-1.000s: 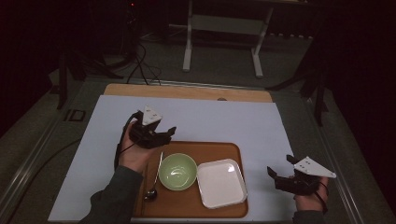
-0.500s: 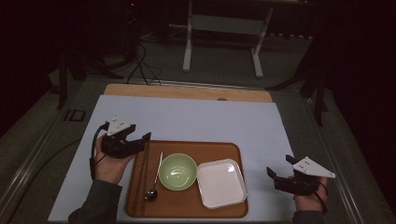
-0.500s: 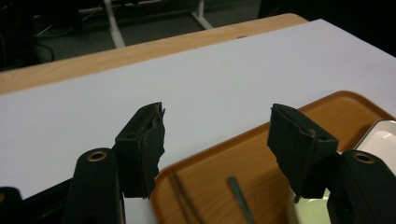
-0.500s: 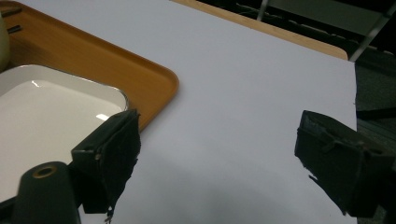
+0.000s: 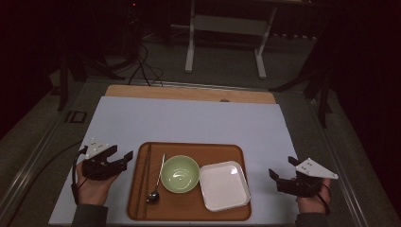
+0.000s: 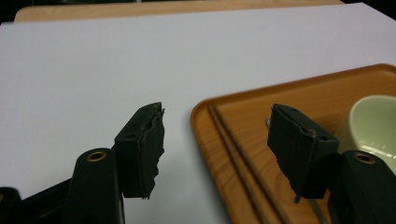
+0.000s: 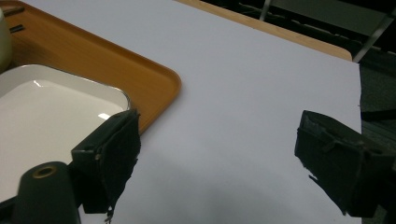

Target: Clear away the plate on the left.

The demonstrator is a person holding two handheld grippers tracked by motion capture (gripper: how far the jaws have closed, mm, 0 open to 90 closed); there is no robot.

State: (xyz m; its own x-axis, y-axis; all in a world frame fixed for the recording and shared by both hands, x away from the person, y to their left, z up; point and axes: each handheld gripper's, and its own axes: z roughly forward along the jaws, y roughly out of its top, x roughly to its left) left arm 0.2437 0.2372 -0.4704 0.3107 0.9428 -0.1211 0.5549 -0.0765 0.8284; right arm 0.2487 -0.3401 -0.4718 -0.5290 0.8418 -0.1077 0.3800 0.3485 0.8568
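In the high view your left gripper [image 5: 120,160] sits at the 9 o'clock side of the orange tray [image 5: 239,153], just beside its left rim, with its fingers spread and nothing between them. Your right gripper [image 5: 280,174] rests at the tray's 3 o'clock side, a little apart from the rim, its fingers likewise spread and empty. That view lays out the full tray: a pair of dark chopsticks [image 5: 146,179] along the left edge, a spoon [image 5: 158,179] next to them with its bowl toward you, a green bowl [image 5: 179,174] at the centre, and a white square plate [image 5: 223,185] at its 4 o'clock, touching or nearly touching it. The left gripper view adds close detail: the tray's rounded near corner [image 6: 205,119] lies between the two fingers, the chopsticks [image 6: 233,149] run along the inside of the rim, and the side of the green bowl [image 6: 373,121] appears at 3 o'clock. The right gripper view shows the plate [image 7: 46,112] at 9 o'clock, behind the left finger, the tray's corner [image 7: 163,86] beside it, and bare white sheet between the fingers. The bench [image 5: 189,93] is a wooden top covered by a white sheet [image 5: 189,120], with wood exposed at the 12 o'clock edge. Beyond it the room is dark, with a grey floor, black cables [image 5: 142,66] and a light metal frame [image 5: 227,38].
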